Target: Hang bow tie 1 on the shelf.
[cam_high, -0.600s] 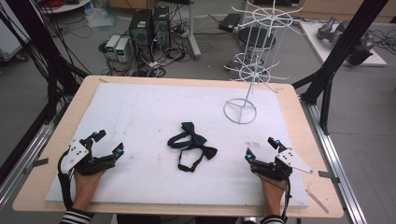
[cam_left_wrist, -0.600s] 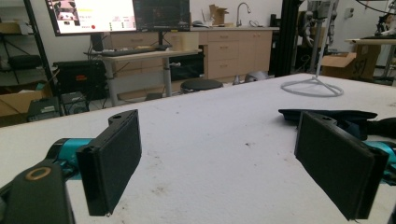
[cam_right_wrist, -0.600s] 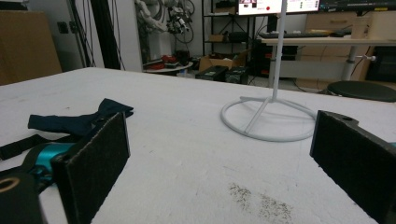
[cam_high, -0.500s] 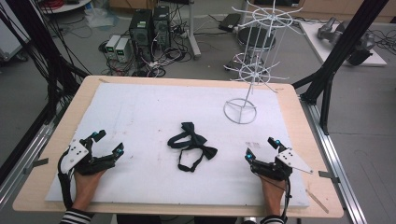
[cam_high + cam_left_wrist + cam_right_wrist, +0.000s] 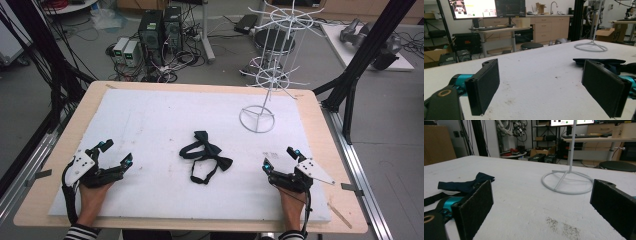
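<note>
Black bow tie (image 5: pixel 206 155) lying untouched at mid-table, between two idle grippers.
Nothing has yet been grasped: the left gripper (image 5: pixel 115 153) and right gripper (image 5: pixel 280 158) are held wide open and empty, well apart from the tie; the white wire stand (image 5: pixel 265 75) is left bare.
</note>
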